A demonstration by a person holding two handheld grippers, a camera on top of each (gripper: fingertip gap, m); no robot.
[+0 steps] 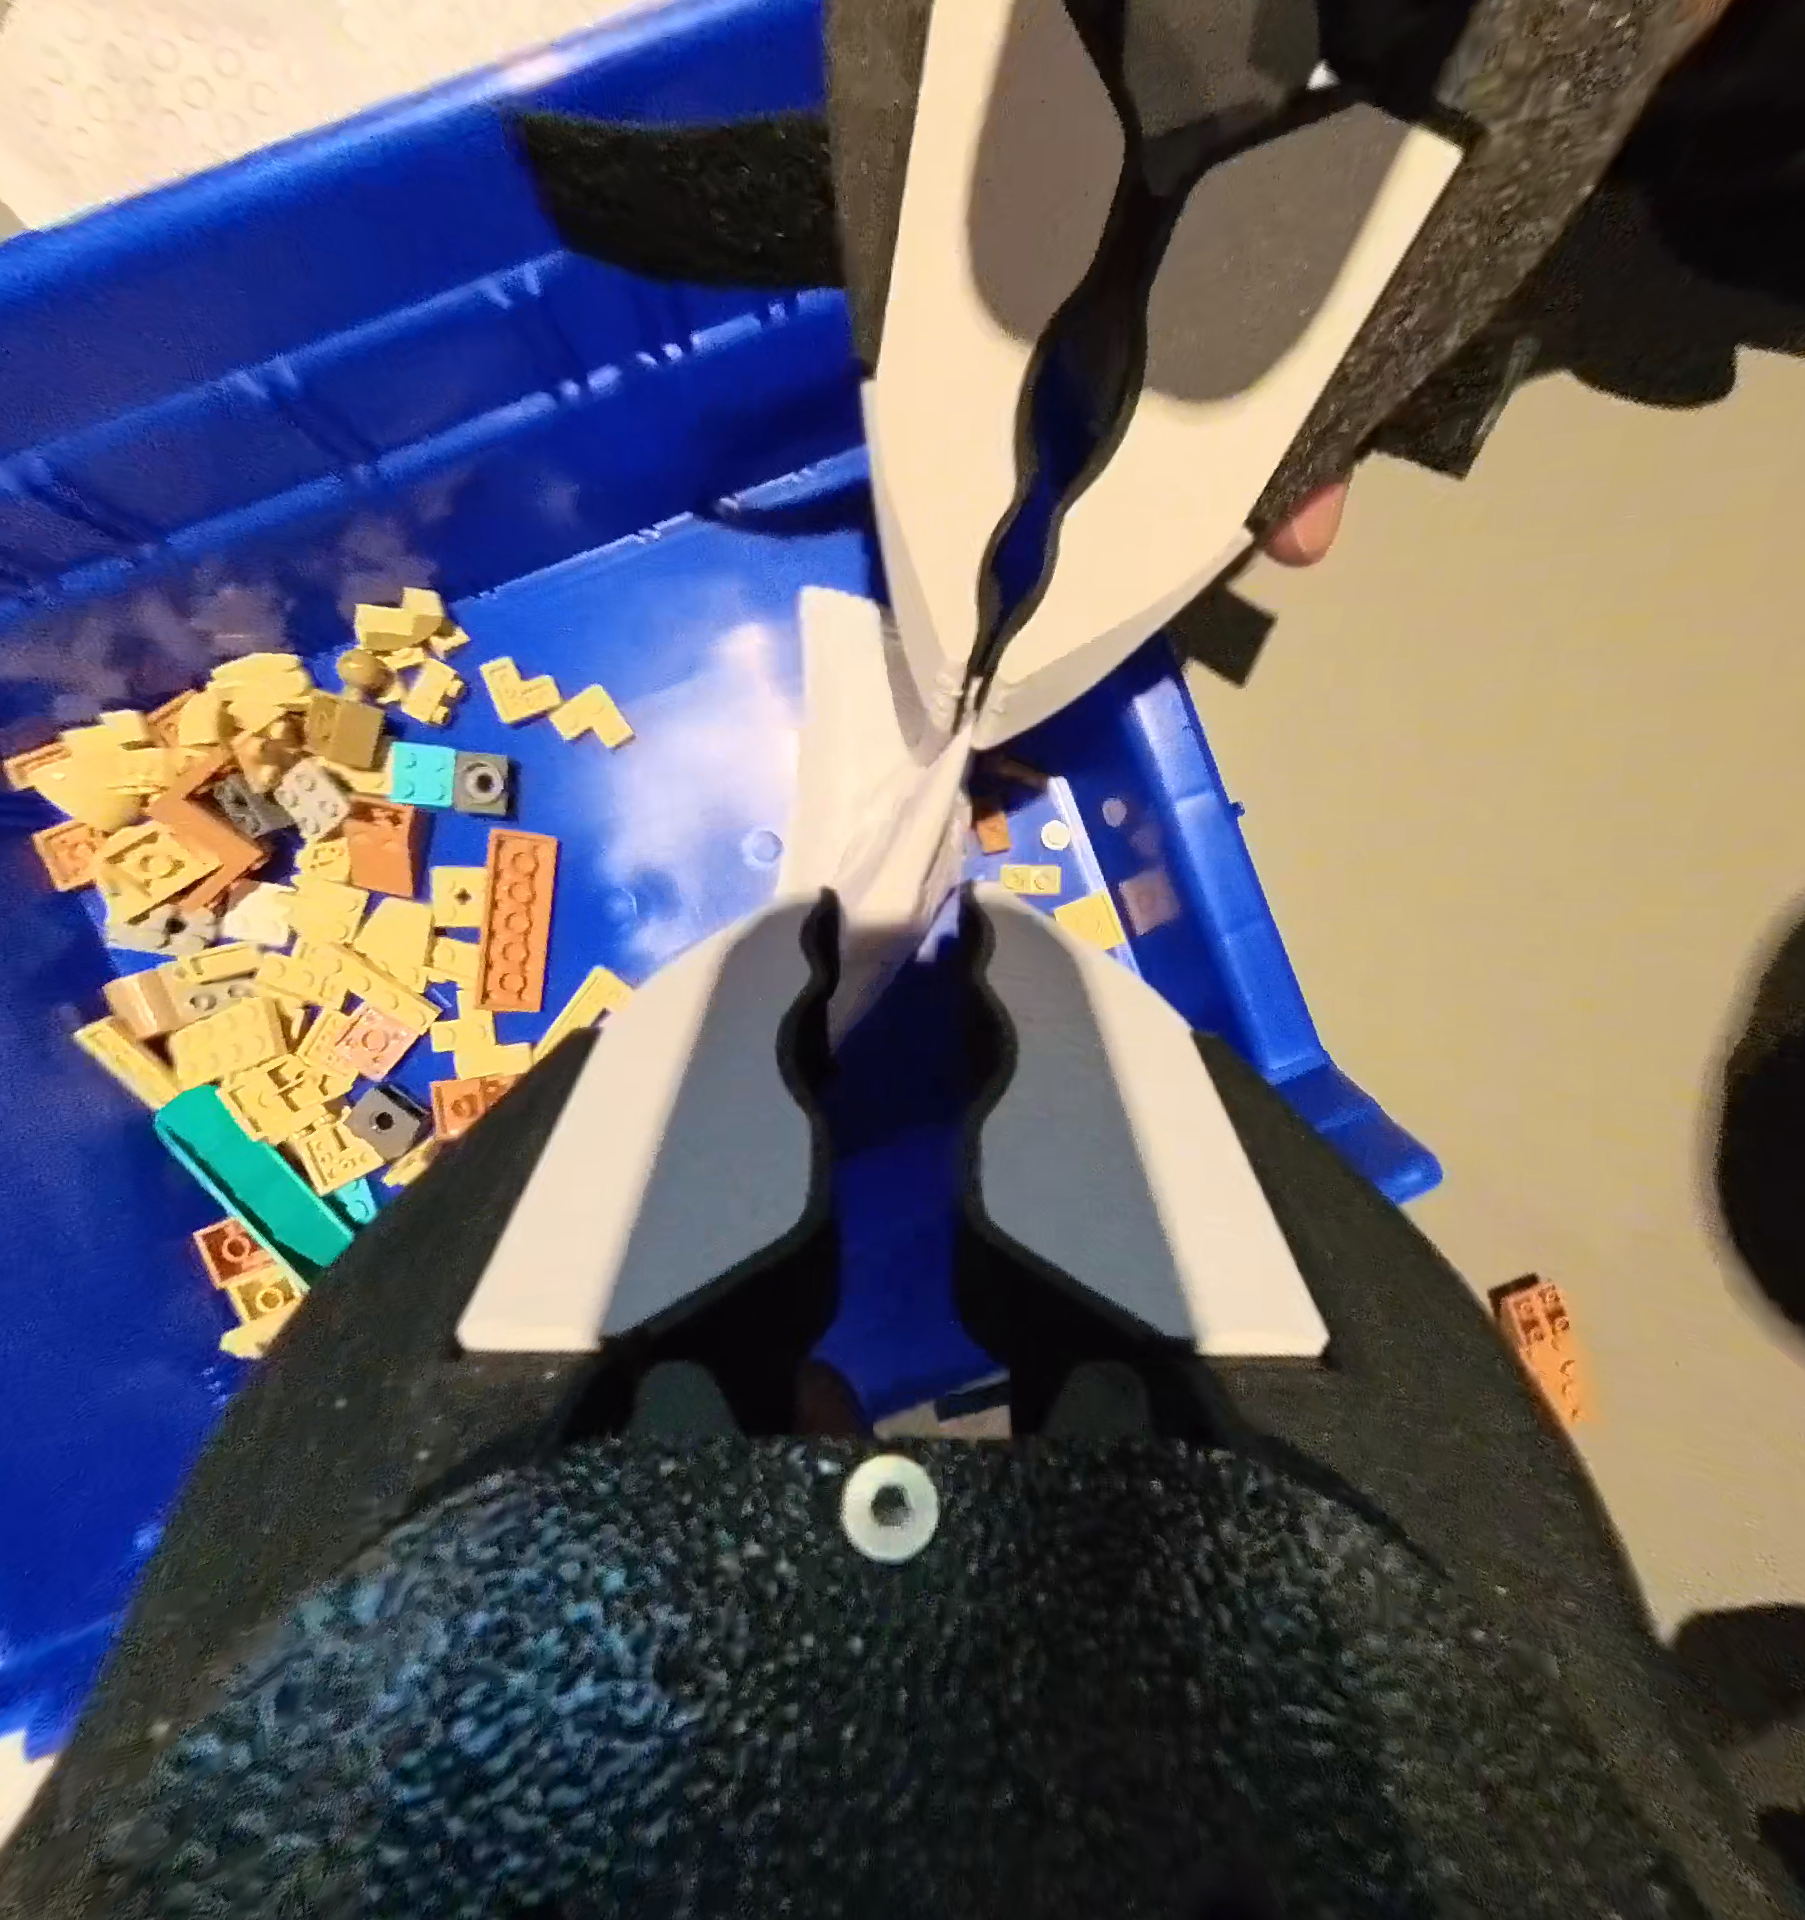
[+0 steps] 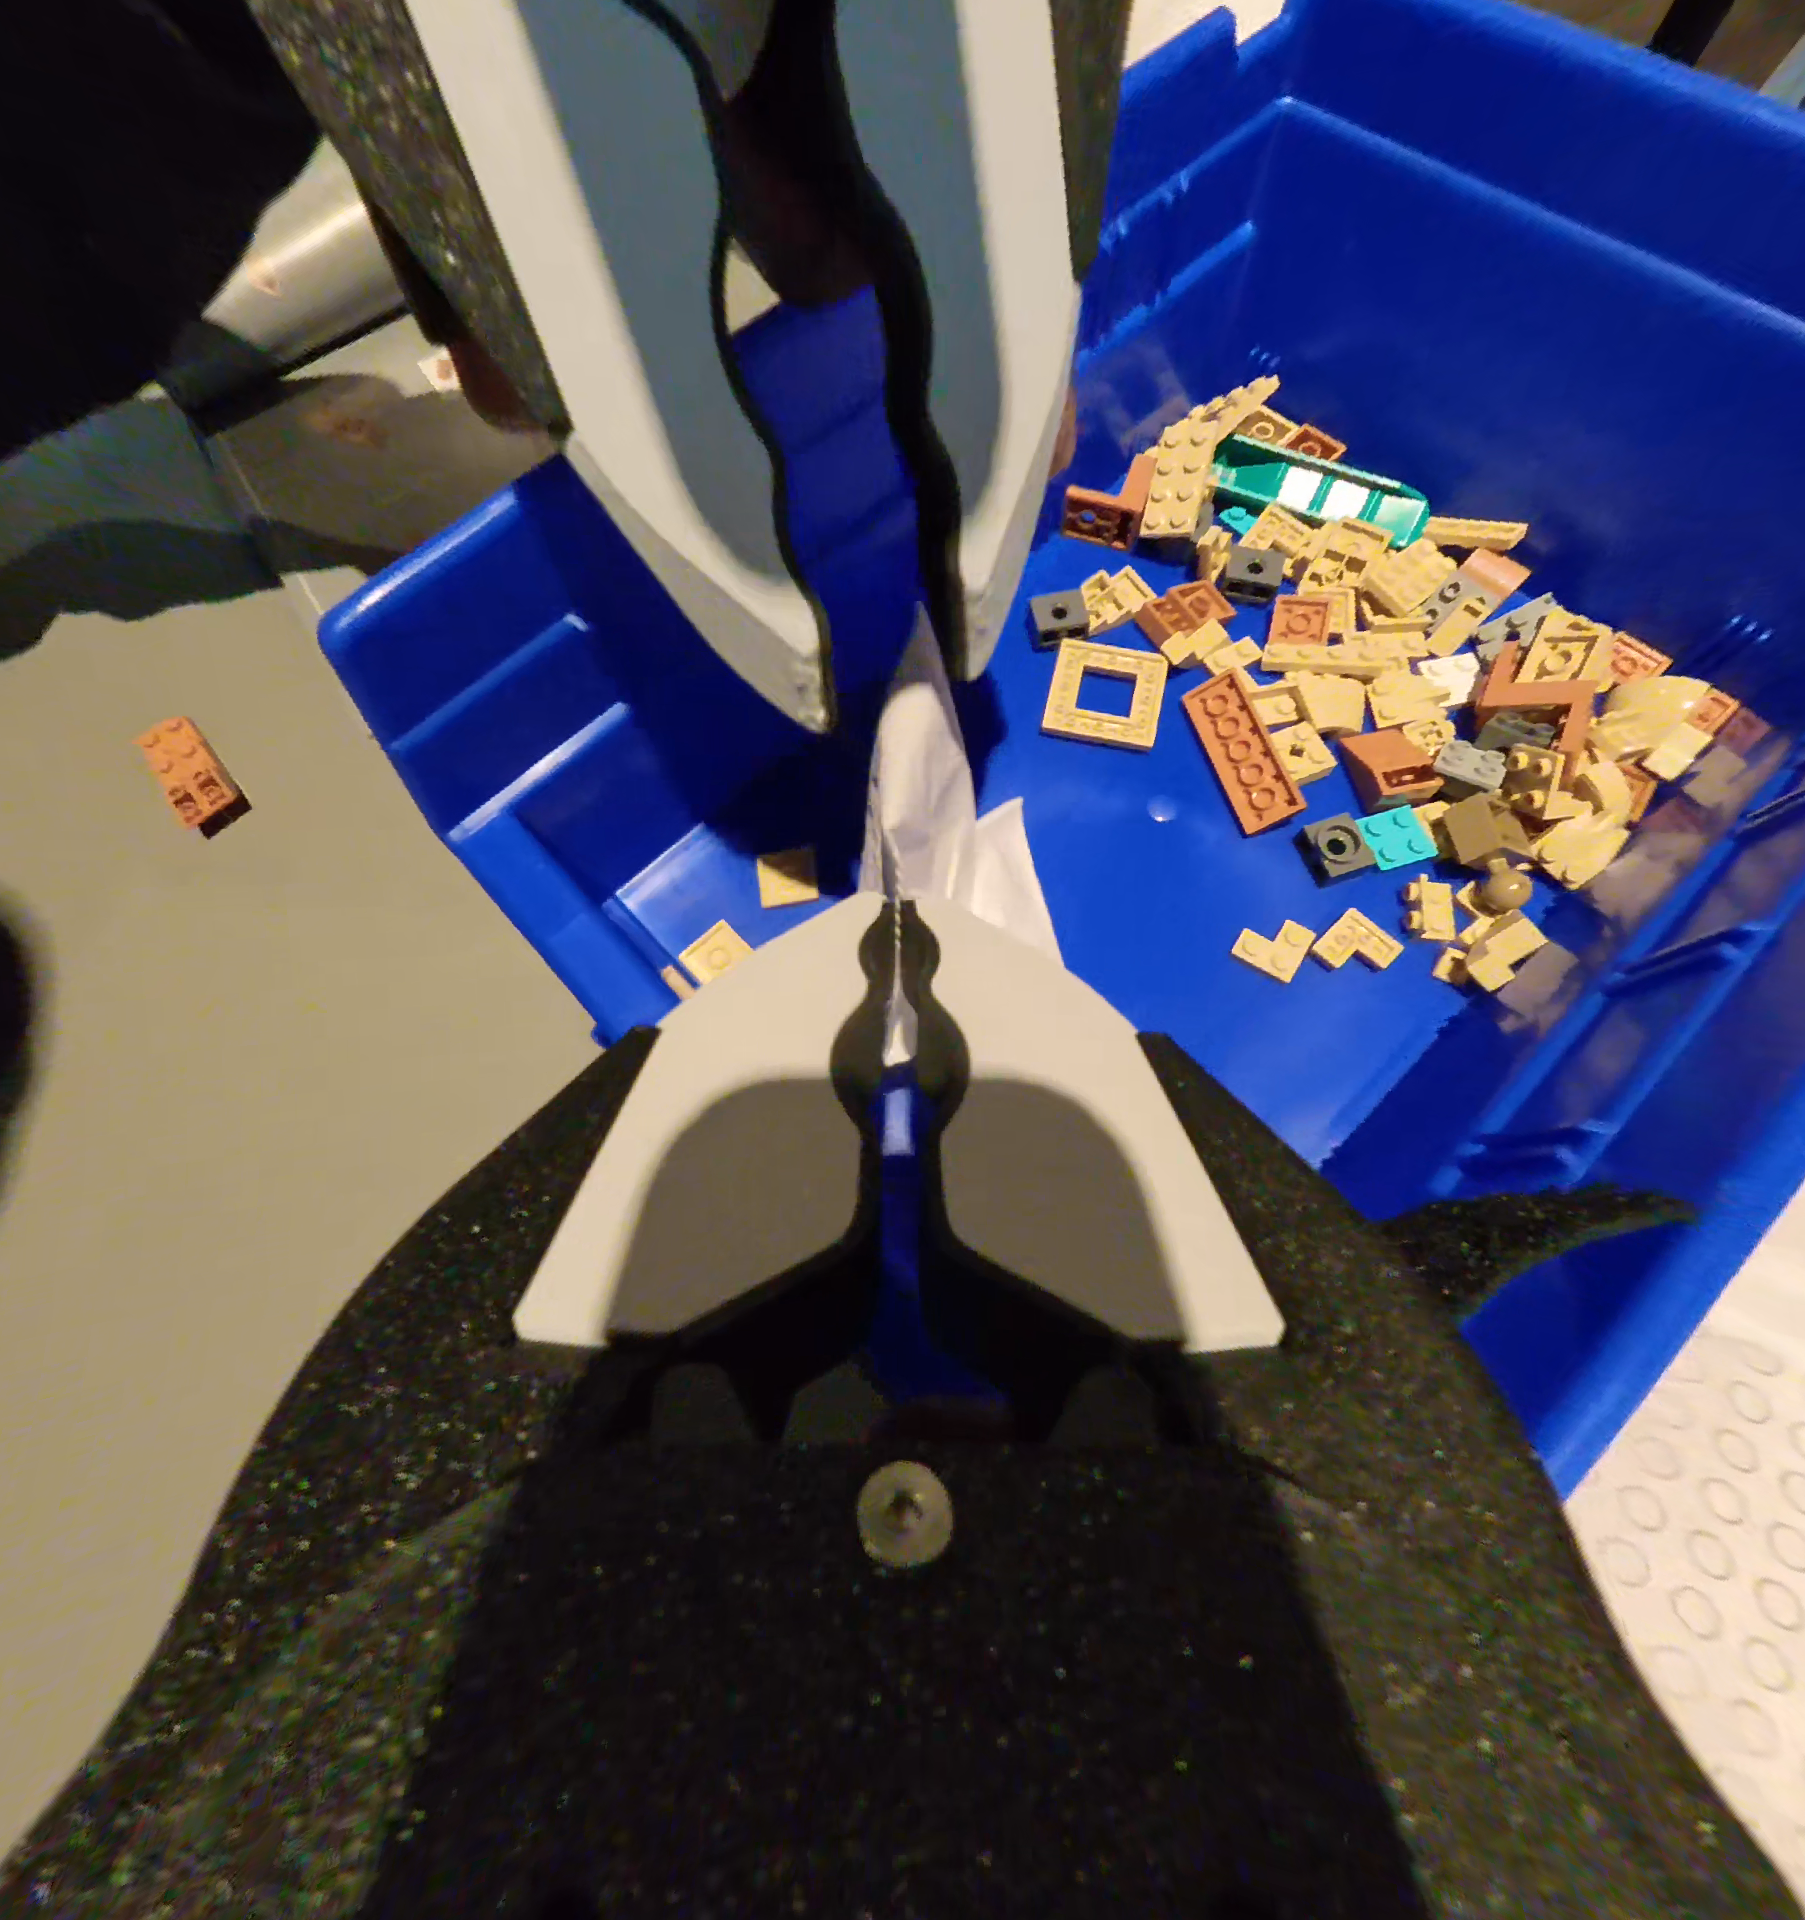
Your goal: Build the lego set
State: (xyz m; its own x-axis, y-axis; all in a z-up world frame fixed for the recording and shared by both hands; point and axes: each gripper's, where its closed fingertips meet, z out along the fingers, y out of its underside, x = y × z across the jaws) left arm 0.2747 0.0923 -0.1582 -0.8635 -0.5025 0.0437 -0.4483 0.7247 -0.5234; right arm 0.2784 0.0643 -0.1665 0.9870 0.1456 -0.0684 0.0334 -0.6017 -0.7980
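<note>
A blue bin [image 1: 254, 343] [image 2: 1500, 260] holds a pile of loose tan, brown, grey and teal lego pieces [image 1: 254, 883] [image 2: 1397, 675]. Both grippers hold a small clear-white plastic bag [image 1: 856, 790] [image 2: 924, 769] stretched between them over the bin's near corner. My left gripper [image 1: 900, 914] has the bag bunched between its fingertips, which stand slightly apart; it also shows in the right wrist view [image 2: 893, 691]. My right gripper [image 2: 896, 920] is shut tight on the bag's other end; it also shows in the left wrist view [image 1: 969, 707].
An orange-brown brick [image 1: 1542, 1351] [image 2: 191, 774] lies on the beige table outside the bin. A long teal piece [image 1: 254, 1174] [image 2: 1313, 494] lies in the pile. A white sheet with round dots [image 1: 150, 104] [image 2: 1729, 1558] lies beside the bin. A fingertip [image 1: 1308, 530] shows behind the right gripper. My two grippers' fingertips are within a few centimetres of each other.
</note>
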